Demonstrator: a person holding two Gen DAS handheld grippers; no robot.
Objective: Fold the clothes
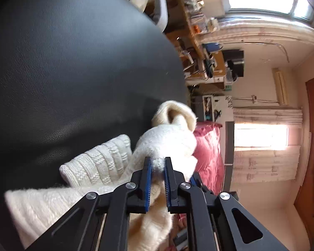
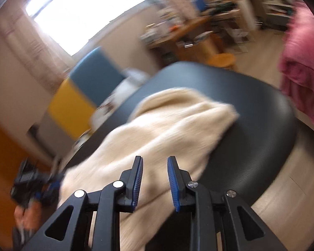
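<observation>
Nearest the left wrist camera, the left claw is clamped on a bunched fold of the cream knit sweater, wool pinched between its blue pads. Seen from the right wrist, the right claw stands with its jaws apart and nothing between them, hovering over the sweater's near edge; that view is blurred.

Beyond the left claw the sweater lies rumpled on the dark counter: a ribbed panel lies flat beside the claw, and past it a sleeve or hem curls up into a loop. From the right wrist the garment spreads in a loose heap across the counter's near half, part of it hanging over the near edge. By my judgement the folding is barely begun: no neat crease shows, and flattening, folding in the sleeves and halving the body all remain.

Farther from the sweater, the counter is padded, leather-like and round-ended. Beyond it are a pink bedspread, a cluttered wooden desk and bright curtained windows.
</observation>
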